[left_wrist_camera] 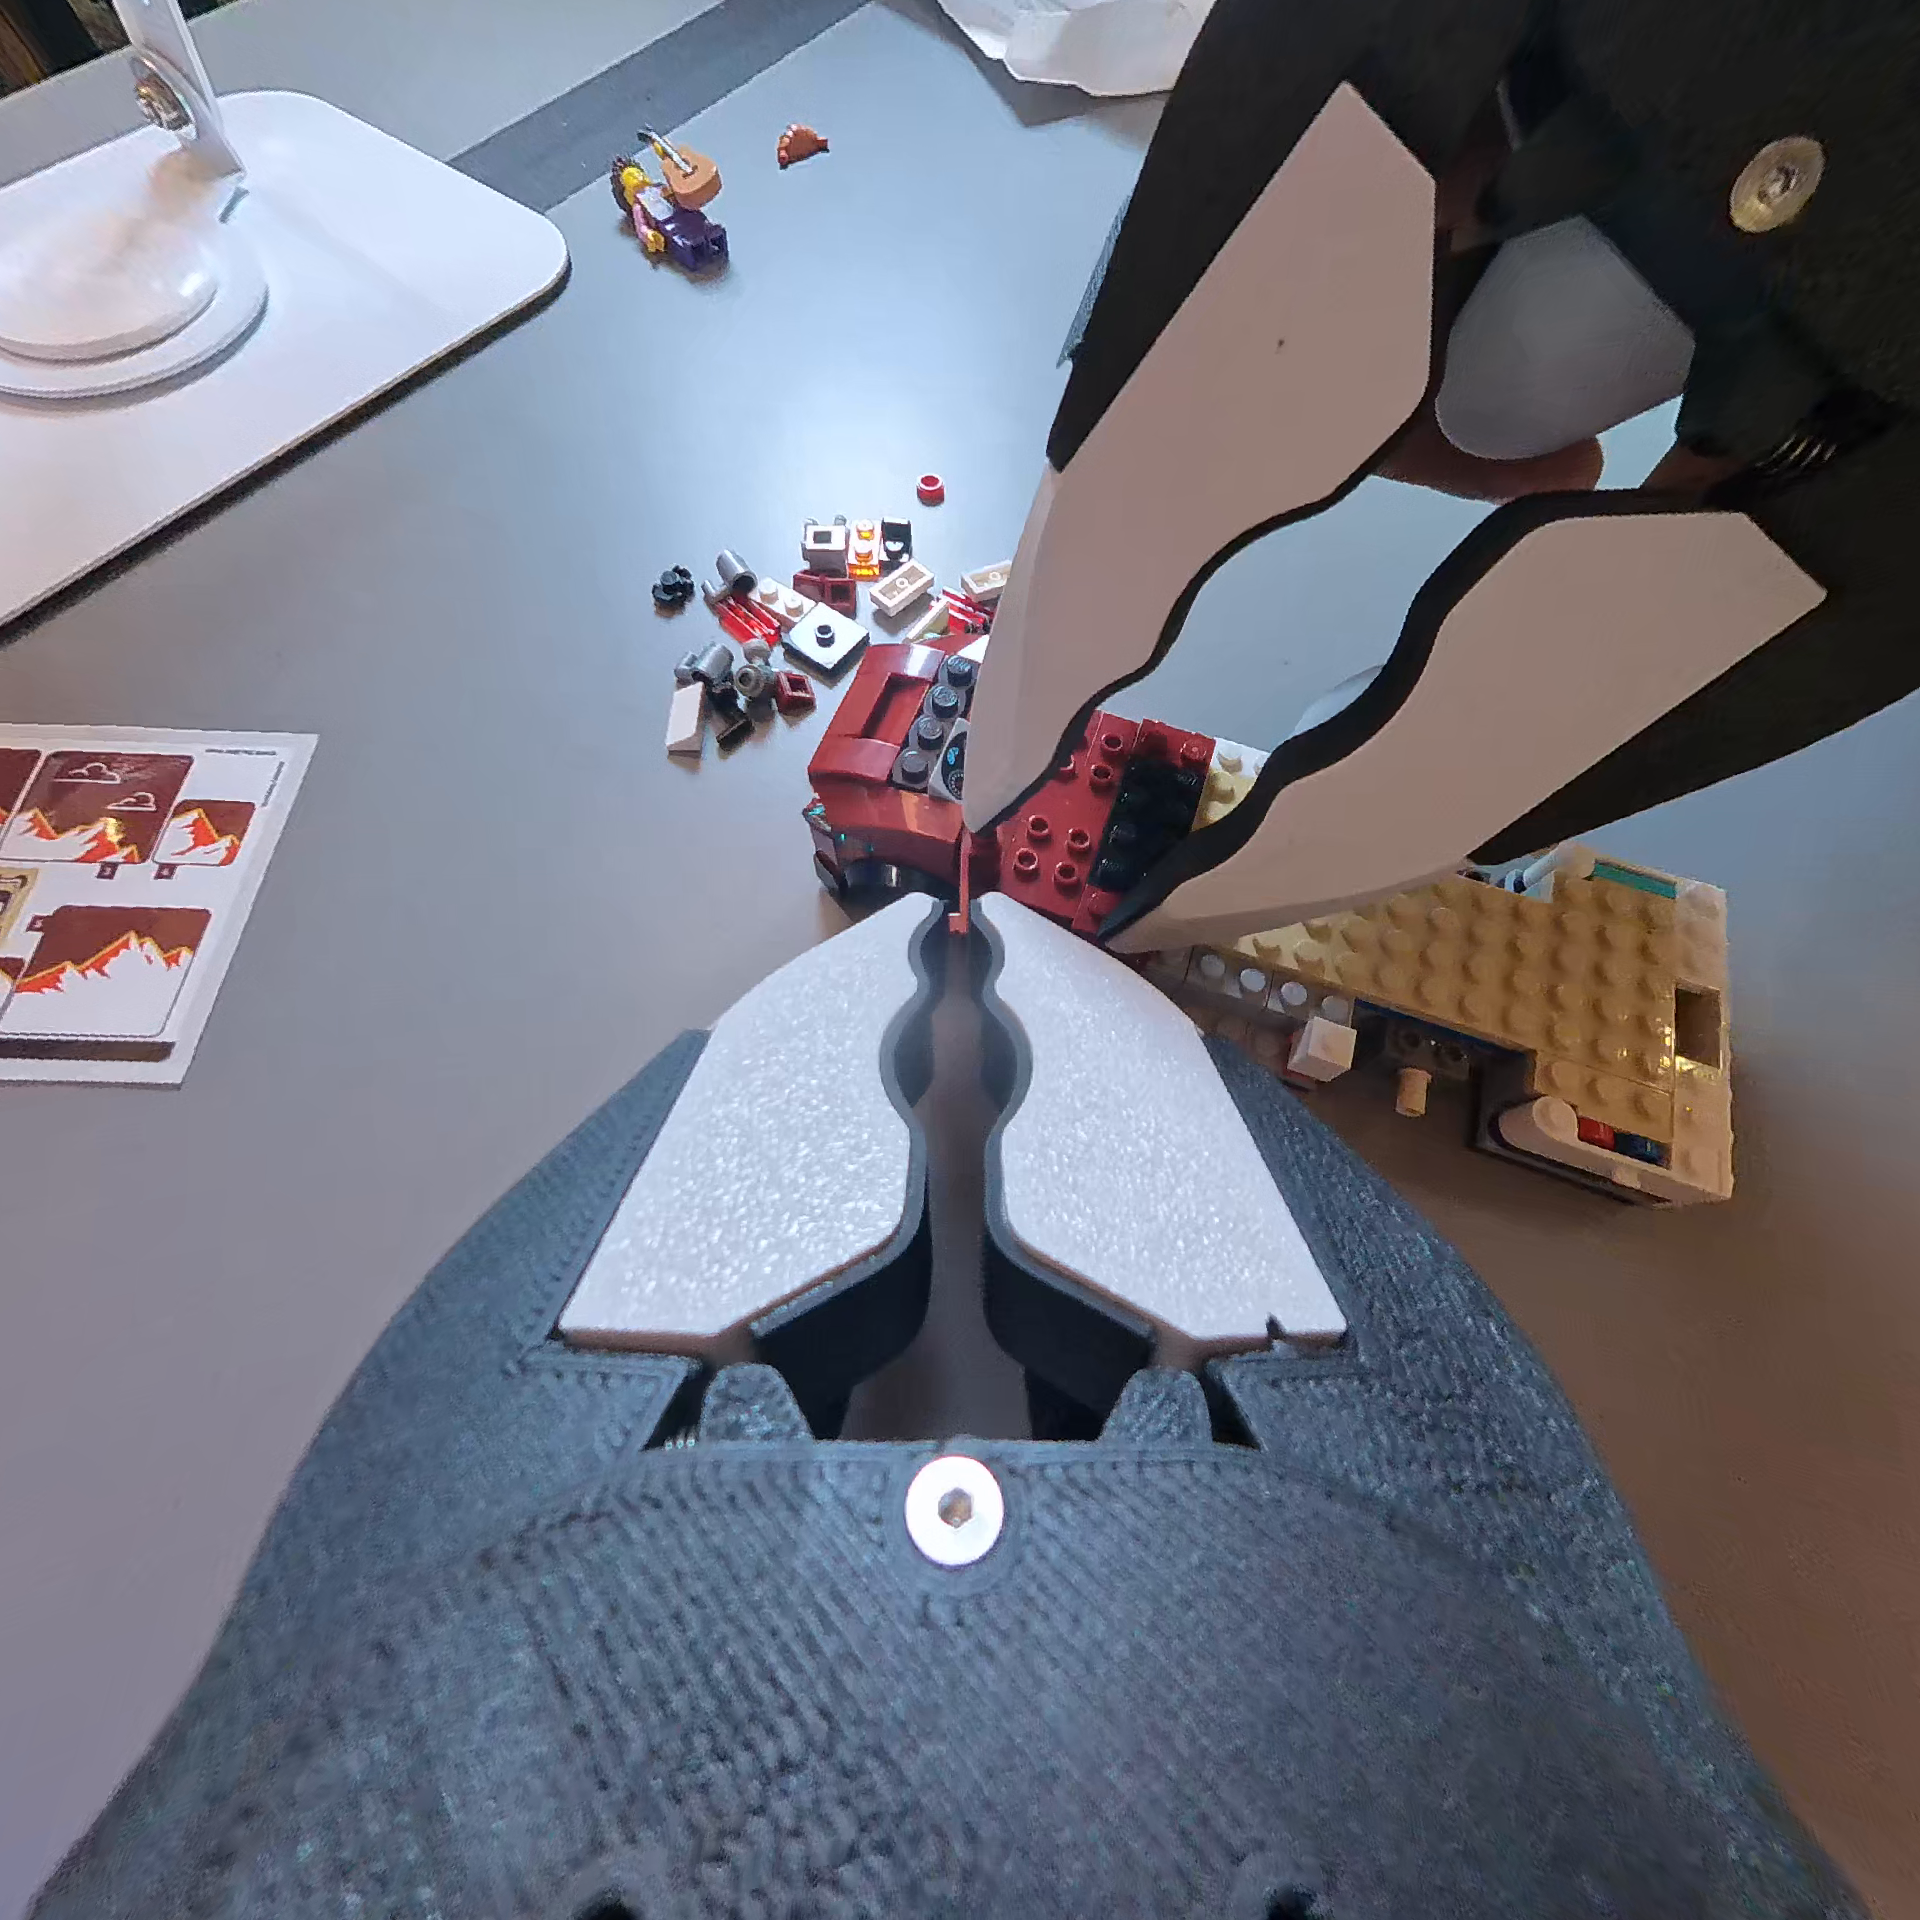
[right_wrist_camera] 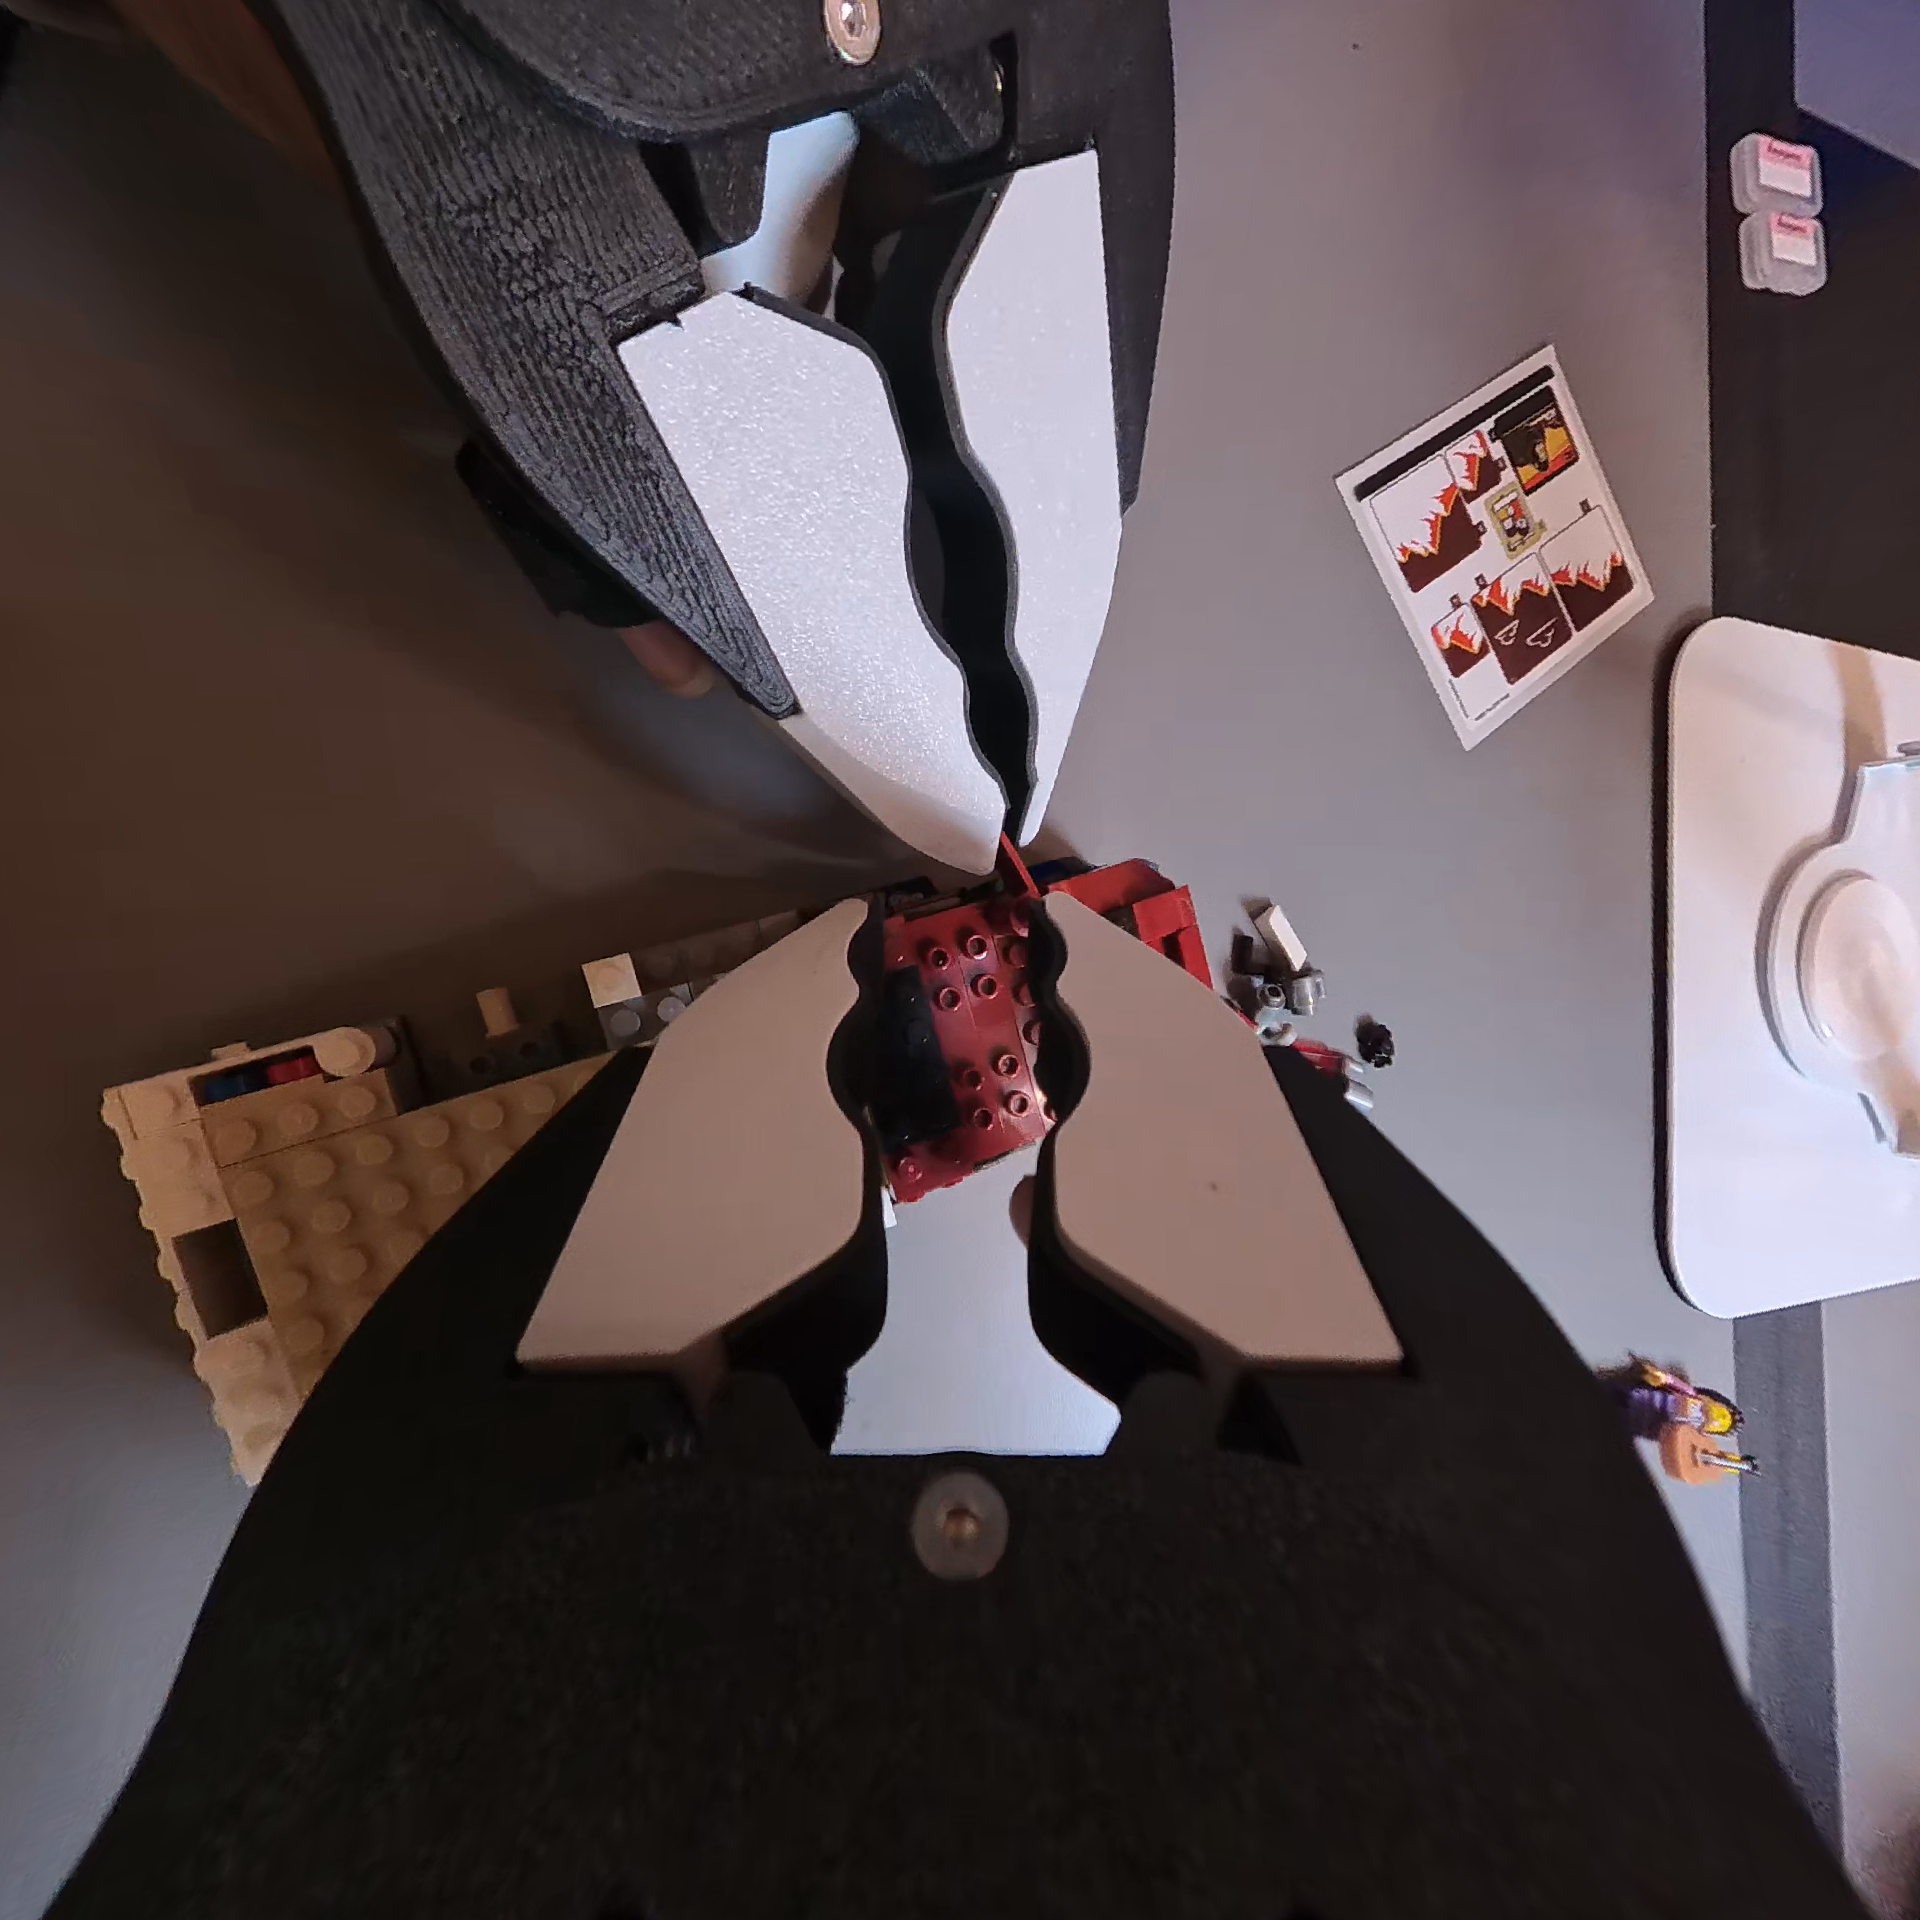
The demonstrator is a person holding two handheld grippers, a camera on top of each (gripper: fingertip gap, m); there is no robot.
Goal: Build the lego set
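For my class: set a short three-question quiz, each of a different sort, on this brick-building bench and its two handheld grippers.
1. True or false: the left gripper has its jaws nearly closed on a thin dark red piece.
2. Which straddles the dark red brick vehicle? A) left gripper B) right gripper C) neither
3. Fill in: the sticker sheet lies flat on the grey ____.

Key: 1 true; 2 B; 3 table.
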